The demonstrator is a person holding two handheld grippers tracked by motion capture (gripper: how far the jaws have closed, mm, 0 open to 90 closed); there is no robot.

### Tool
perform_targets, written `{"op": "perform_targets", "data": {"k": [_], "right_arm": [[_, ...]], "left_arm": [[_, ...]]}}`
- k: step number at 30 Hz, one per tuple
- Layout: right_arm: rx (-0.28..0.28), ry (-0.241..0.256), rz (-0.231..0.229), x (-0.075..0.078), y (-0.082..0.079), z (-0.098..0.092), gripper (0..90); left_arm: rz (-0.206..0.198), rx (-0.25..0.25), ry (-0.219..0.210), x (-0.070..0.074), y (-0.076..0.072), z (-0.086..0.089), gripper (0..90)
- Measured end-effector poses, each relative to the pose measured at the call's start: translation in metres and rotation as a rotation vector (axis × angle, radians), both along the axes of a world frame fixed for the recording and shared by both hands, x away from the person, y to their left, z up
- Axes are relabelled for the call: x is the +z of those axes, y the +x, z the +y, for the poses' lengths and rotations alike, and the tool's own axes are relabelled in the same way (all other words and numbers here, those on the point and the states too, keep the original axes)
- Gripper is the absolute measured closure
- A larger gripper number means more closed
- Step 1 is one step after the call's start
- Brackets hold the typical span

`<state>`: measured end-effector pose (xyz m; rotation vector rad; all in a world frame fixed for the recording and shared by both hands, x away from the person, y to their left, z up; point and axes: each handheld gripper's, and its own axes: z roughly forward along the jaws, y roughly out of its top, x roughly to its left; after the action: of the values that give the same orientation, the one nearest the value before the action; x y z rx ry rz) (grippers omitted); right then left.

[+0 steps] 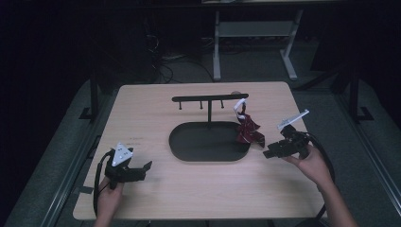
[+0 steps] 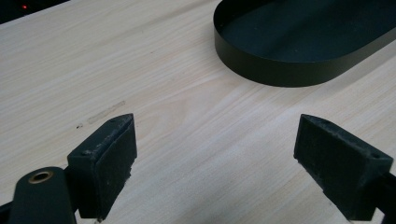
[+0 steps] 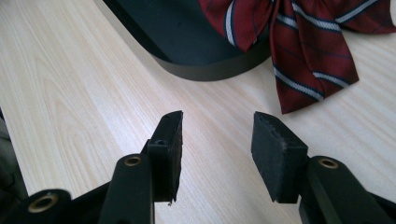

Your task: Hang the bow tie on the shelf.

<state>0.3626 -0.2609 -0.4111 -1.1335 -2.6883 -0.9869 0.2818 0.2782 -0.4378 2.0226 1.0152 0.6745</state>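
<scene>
The red striped bow tie (image 1: 247,128) hangs by its white strap (image 1: 240,109) from the stand (image 1: 209,99), tails draping over the tray (image 1: 189,150) rim. It looks light, soft and floppy; pinching the knot seems best. The right hand-held gripper (image 3: 217,140) and the left hand-held gripper (image 2: 215,154) gape empty above the desk (image 1: 198,189).

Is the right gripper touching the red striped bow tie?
Apart. The right gripper view shows bare table between the right gripper and the bow tie.
</scene>
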Motion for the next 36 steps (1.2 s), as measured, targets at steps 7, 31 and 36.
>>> {"op": "perform_targets", "data": {"k": [7,31,36], "right_arm": [[-0.011,0.007,-0.002,-0.006,-0.007,-0.005,52.8],[-0.033,0.02,-0.002,-0.023,-0.03,-0.01,50.3],[-0.03,0.015,-0.011,-0.024,-0.034,-0.008,49.6]], "left_arm": [[0.002,0.0,0.001,0.0,0.0,0.0,13.1],[0.003,-0.003,0.001,-0.001,0.0,-0.001,13.1],[0.006,-0.003,0.002,-0.001,0.0,-0.001,13.1]]}}
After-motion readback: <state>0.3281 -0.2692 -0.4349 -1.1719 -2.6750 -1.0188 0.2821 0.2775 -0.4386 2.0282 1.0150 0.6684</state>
